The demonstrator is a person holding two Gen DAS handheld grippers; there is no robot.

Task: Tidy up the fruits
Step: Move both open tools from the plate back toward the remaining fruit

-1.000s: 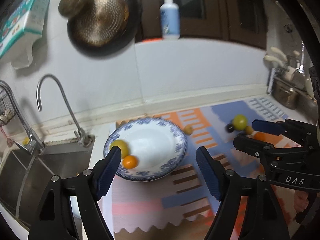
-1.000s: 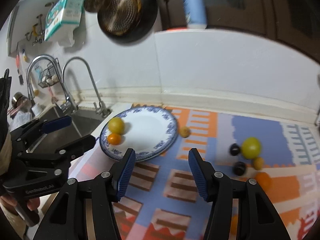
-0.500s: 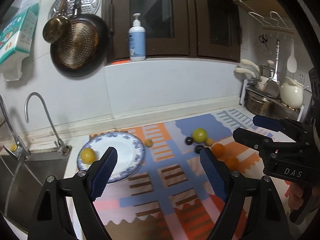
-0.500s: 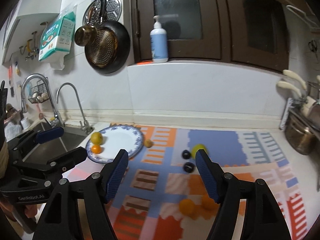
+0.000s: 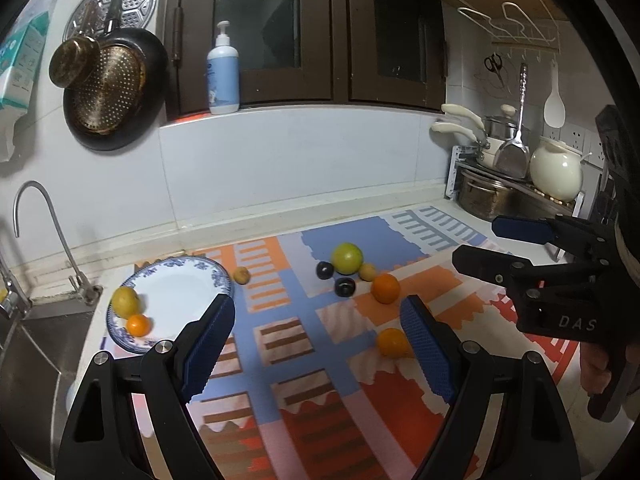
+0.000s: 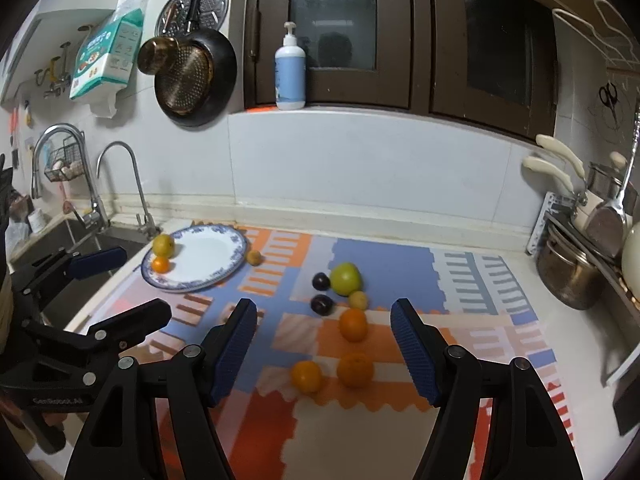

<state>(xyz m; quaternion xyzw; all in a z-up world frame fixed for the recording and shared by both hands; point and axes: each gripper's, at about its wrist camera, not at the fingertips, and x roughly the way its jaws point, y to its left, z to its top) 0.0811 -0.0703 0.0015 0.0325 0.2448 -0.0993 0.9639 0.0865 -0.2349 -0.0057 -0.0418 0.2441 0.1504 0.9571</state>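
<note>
Dim, cool indoor light falls from overhead, its lamp mirrored as a bright patch in the glass of the dark cabinet door [image 6: 332, 12], leaving soft short shadows below it, while both fisheye views stay fairly sharp yet bend strongly and blacken toward their round edges.

left gripper [image 5: 316, 354]: jaws stand wide apart – nothing between the blue pads, nothing touched
left gripper pose: angled forward and down, both black fingers reaching out from the bottom of its own camera's view
right gripper [image 6: 324, 350]: jaws parted, the gap empty – pads press on nothing
right gripper pose: angled forward and down, level with its partner
relation: the two tools sit side by side, well apart; each shows at the edge of the other's view
hand [image 5: 600, 368]: wrapped around the right gripper's handle, only partly visible
</note>
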